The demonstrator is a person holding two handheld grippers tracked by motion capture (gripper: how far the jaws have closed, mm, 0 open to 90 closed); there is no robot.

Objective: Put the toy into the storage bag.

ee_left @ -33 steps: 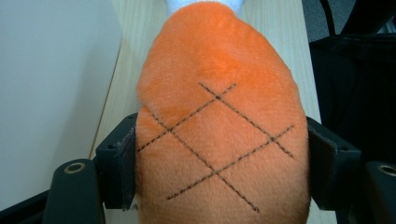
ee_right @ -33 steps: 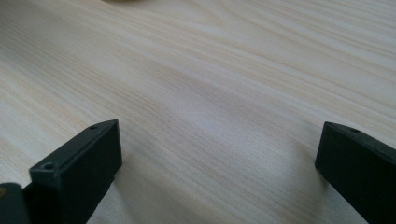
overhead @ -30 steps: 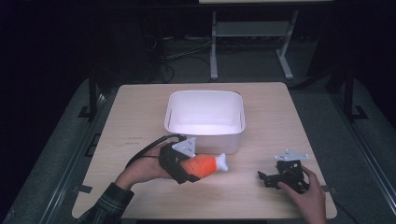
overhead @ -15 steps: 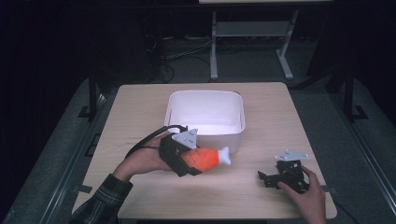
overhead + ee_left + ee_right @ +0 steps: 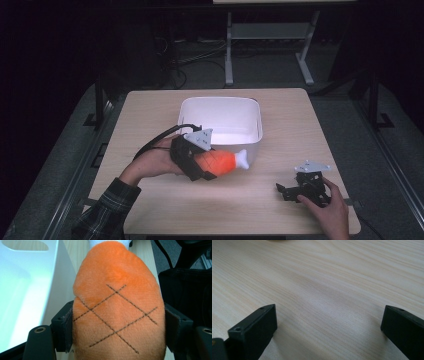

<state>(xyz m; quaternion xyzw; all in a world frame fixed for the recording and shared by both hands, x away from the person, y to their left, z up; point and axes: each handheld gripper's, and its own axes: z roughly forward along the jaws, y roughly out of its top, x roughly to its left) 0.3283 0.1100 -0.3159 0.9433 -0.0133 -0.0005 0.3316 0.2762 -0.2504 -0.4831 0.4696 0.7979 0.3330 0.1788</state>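
My left gripper (image 5: 210, 167), clamped on the plush drumstick (image 5: 220, 162), must clear the bin (image 5: 220, 107) rim at frame centre; right gripper (image 5: 285, 190) rests apart.

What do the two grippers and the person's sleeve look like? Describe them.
Both the left gripper and right gripper are black, each topped by a grey three-cornered plate. A black cable loops from the left one. The left sleeve is dark plaid.
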